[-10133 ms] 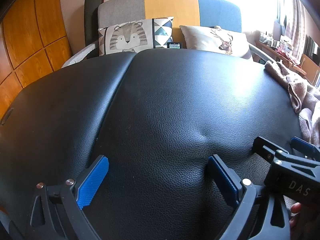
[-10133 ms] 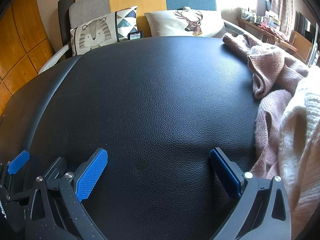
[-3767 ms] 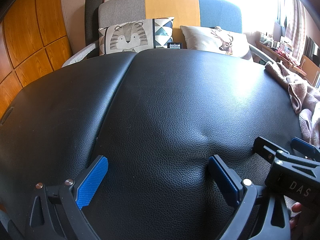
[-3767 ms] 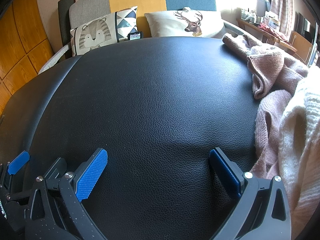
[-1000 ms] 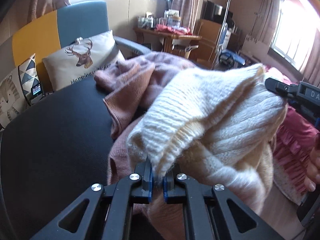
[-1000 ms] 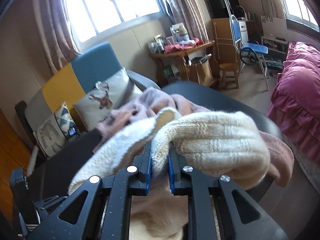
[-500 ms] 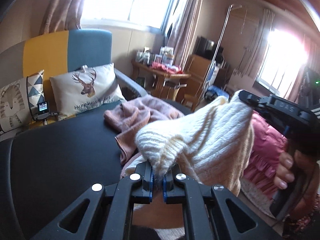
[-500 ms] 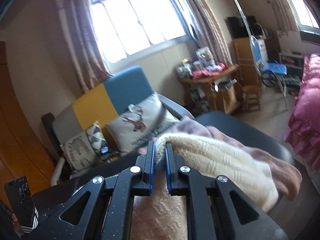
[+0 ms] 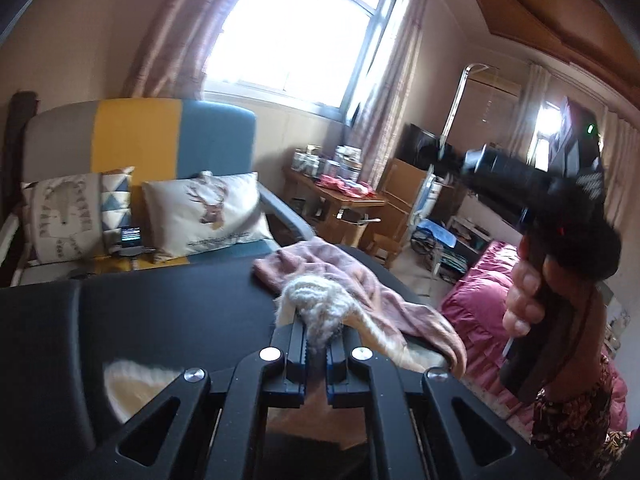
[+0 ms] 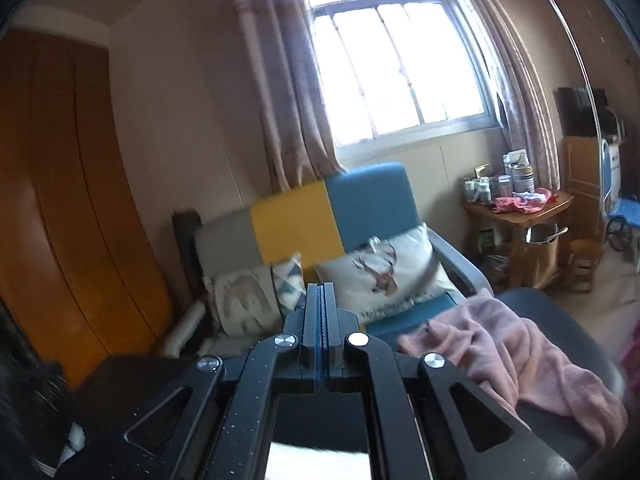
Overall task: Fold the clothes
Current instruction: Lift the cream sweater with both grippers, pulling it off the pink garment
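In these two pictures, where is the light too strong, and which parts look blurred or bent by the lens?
Left wrist view: the window is blown out to white; the right gripper and the hand holding it are smeared by motion; the cream sweater is soft. Right wrist view: the window also glares; the wardrobe bows from fisheye distortion; the sofa looks slightly blurred.

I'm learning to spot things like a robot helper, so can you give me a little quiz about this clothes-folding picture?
1. True or false: the left gripper is shut on the cream knit sweater.
2. Which animal is printed on the white pillow? A fish, B deer, C rabbit.
3. Fill in: the pink sweater lies on the ___ padded table.
Key: 1 true; 2 B; 3 black.
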`<move>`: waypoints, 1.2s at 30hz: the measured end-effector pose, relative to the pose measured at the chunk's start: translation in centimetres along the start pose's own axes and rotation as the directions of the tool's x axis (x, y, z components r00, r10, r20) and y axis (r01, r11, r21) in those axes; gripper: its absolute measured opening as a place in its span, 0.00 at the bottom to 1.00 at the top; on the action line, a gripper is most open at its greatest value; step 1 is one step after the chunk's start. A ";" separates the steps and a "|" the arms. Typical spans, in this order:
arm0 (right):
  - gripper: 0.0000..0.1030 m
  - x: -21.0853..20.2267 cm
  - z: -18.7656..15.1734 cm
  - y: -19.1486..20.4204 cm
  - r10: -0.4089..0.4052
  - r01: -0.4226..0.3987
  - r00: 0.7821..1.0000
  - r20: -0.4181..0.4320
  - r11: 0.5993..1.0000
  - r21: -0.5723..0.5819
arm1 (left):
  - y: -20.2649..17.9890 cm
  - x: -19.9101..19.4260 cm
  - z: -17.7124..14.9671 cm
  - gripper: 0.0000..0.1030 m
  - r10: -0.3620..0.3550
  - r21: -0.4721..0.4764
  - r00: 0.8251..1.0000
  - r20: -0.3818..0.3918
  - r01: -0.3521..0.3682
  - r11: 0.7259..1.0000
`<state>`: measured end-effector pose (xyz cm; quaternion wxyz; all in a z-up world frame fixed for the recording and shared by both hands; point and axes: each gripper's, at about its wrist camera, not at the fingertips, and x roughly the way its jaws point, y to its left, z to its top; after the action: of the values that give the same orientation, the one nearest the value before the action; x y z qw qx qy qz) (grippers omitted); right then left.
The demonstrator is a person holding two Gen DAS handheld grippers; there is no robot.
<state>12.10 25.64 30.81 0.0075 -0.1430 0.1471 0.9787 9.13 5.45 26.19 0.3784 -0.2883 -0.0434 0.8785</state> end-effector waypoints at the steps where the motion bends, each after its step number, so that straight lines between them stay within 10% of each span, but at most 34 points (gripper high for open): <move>1: 0.02 0.3 -0.8 0.2 -0.006 0.006 1.000 -0.022 1.000 -0.009 | 0.8 -0.8 -0.1 0.05 0.005 -0.013 1.000 0.007 -0.005 1.000; 3: 0.08 1.0 -3.0 0.0 0.000 0.000 0.996 -0.093 1.000 -0.002 | 2.2 -2.1 -0.4 0.05 0.020 -0.029 1.000 0.019 -0.020 0.999; 9: 0.71 1.0 -10.9 -7.3 -0.178 0.193 0.919 -0.353 0.981 0.009 | 5.1 -3.5 -2.0 0.05 0.042 -0.062 0.999 0.015 -0.041 0.997; 14: 0.75 0.1 -15.7 -14.5 -0.288 0.360 0.795 -0.534 0.932 0.033 | 7.2 -3.2 -3.4 0.05 0.054 -0.125 0.999 0.003 -0.053 0.991; 27: 0.79 9.4 -25.3 -16.1 -0.196 0.223 0.593 -0.781 0.972 -0.075 | 8.7 -3.0 -5.1 0.05 0.112 -0.177 0.993 -0.037 -0.117 0.977; 34: 0.84 9.8 -26.9 -17.4 -0.159 0.257 0.630 -0.760 0.966 0.011 | 8.3 -2.3 -5.5 0.05 0.110 -0.172 0.993 -0.051 -0.118 0.978; 36: 0.69 9.5 -27.0 -17.2 -0.154 0.245 0.655 -0.740 0.969 0.016 | 8.1 -2.3 -5.5 0.05 0.107 -0.166 0.993 -0.051 -0.114 0.979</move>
<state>11.50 33.99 -1.49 0.0635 -0.5374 0.1767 0.8221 8.21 -2.64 20.32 0.3039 -0.3396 -0.0935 0.8852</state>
